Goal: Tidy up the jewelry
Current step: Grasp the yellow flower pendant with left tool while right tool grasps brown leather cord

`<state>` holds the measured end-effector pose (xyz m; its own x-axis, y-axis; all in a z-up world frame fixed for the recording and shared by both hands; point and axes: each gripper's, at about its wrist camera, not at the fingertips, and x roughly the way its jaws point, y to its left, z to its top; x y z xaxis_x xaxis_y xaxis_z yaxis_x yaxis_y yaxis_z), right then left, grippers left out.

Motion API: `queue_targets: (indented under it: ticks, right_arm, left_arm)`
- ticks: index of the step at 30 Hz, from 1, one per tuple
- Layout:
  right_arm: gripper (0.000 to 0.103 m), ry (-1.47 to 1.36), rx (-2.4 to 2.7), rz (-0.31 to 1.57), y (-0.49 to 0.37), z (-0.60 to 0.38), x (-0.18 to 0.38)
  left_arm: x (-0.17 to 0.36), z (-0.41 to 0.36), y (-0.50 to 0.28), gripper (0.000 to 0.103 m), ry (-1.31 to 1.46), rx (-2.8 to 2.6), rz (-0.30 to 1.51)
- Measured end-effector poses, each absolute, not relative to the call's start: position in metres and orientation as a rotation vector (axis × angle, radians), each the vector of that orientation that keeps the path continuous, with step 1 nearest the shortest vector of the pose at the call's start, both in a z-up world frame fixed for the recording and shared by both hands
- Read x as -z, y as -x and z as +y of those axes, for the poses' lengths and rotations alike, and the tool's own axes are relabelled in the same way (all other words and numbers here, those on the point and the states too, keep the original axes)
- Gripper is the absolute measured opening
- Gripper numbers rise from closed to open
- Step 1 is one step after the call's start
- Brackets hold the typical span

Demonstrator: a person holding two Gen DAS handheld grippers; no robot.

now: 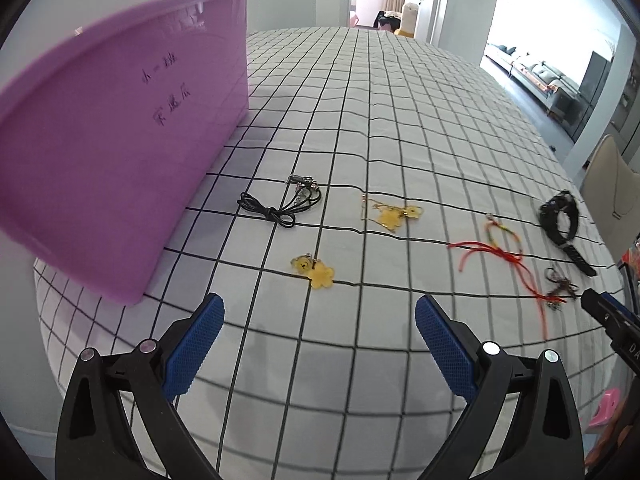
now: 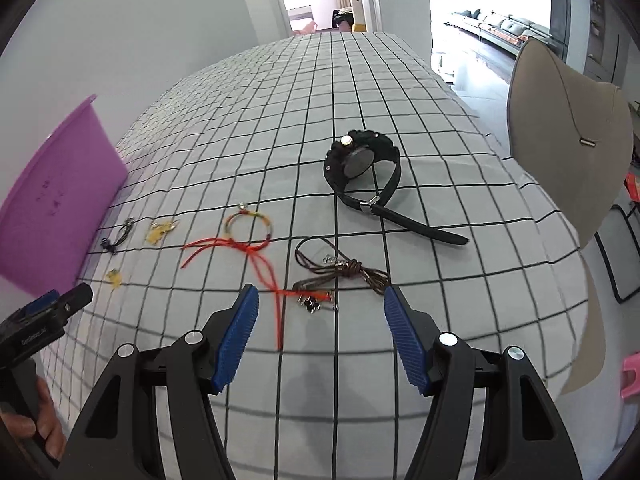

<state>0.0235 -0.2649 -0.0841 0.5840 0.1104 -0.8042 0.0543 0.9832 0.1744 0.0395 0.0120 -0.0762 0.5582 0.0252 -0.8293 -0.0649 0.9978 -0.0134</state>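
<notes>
My left claw [image 1: 318, 314] and right claw [image 2: 321, 302] both gape empty above the grid-checked tablecloth table [image 1: 400, 120], near a yellow flower charm [image 1: 314, 270] and brown cord necklace [image 2: 340, 266].

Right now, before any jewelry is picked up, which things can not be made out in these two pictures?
- Inside of the purple plastic bin: hidden by its own wall in both views.
- Handwriting on the bin: too blurred to read.
- Small yellow flower charms: too small in the right wrist view; clearer in the left.
- Small metal beads by the brown cord necklace: too small to identify.
</notes>
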Motion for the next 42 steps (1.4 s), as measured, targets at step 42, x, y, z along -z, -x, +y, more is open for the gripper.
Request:
queue_targets:
  ticks: [42]
  right_arm:
    - [0.058, -0.026, -0.024, 0.912, -0.052, -0.252, 0.126]
  left_arm:
    - [0.128, 0.025, -0.089, 0.093, 0.070, -0.118, 0.962]
